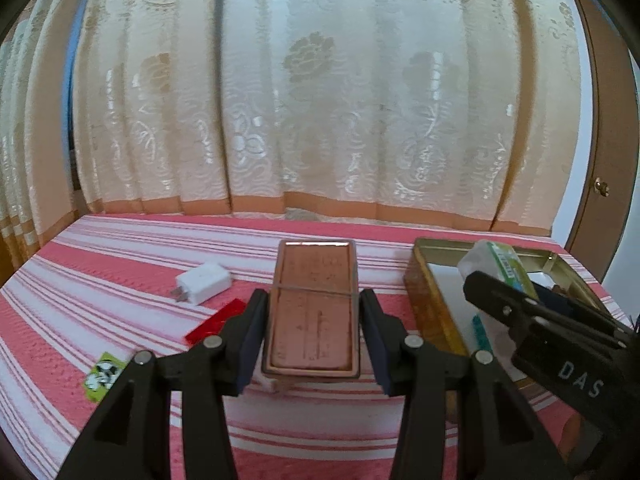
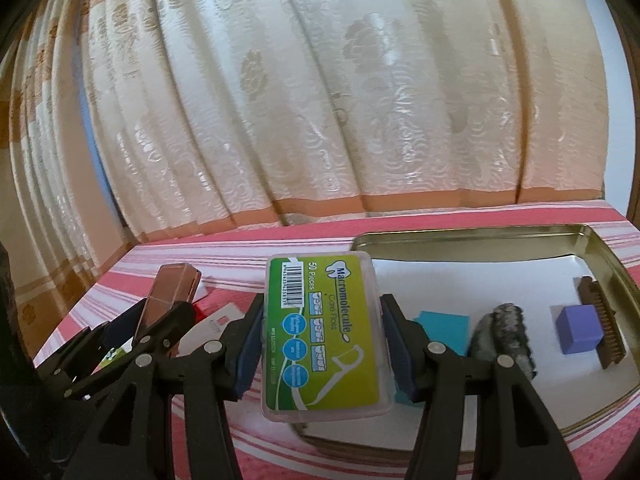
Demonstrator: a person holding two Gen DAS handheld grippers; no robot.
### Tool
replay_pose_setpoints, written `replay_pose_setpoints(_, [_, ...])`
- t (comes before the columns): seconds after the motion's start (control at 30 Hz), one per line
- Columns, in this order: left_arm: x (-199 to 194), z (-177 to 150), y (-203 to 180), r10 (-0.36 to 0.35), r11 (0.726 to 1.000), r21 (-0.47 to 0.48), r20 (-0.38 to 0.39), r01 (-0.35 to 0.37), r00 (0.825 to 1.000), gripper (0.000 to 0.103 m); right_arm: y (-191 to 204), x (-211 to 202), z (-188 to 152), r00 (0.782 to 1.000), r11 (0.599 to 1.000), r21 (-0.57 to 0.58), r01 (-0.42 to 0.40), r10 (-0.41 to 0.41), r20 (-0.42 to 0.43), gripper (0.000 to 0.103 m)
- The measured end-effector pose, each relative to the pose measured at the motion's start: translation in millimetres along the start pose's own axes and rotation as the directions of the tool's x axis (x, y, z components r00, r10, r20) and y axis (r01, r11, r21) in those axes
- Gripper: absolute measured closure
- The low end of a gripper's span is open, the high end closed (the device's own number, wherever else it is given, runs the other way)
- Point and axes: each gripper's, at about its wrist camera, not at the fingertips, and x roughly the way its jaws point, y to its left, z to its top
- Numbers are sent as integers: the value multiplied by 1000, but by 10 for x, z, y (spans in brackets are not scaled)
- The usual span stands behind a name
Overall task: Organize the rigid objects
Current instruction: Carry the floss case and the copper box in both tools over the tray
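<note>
My left gripper [image 1: 314,320] is shut on a copper-brown rectangular case [image 1: 314,312] with a band around its middle, held above the striped cloth. My right gripper [image 2: 322,332] is shut on a clear floss-pick box with a green label [image 2: 324,336], held over the left end of the gold metal tin [image 2: 612,264]. The tin holds a teal block [image 2: 444,330], a grey rough lump [image 2: 504,336], a purple cube [image 2: 580,330] and a brown comb [image 2: 600,320]. In the left wrist view the right gripper [image 1: 496,284] holds the floss box [image 1: 504,264] over the tin [image 1: 424,292].
A white charger plug [image 1: 204,282], a red flat piece [image 1: 216,320] and a green printed card [image 1: 104,374] lie on the red-and-white striped cloth [image 1: 120,248] left of the case. A cream curtain [image 1: 320,100] hangs behind. A wooden door [image 1: 608,160] stands at right.
</note>
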Motion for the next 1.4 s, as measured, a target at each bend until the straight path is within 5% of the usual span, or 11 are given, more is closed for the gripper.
replay_pose_setpoints(1.0, [334, -11, -1178, -145, 979, 137, -72, 154, 987, 57, -1177, -90, 127, 981, 971, 143, 194, -190, -38, 45])
replay_pose_setpoints(1.4, [587, -20, -1600, -178, 959, 189, -181, 212, 967, 57, -1565, -49, 122, 946, 931, 175, 319, -304, -109, 45])
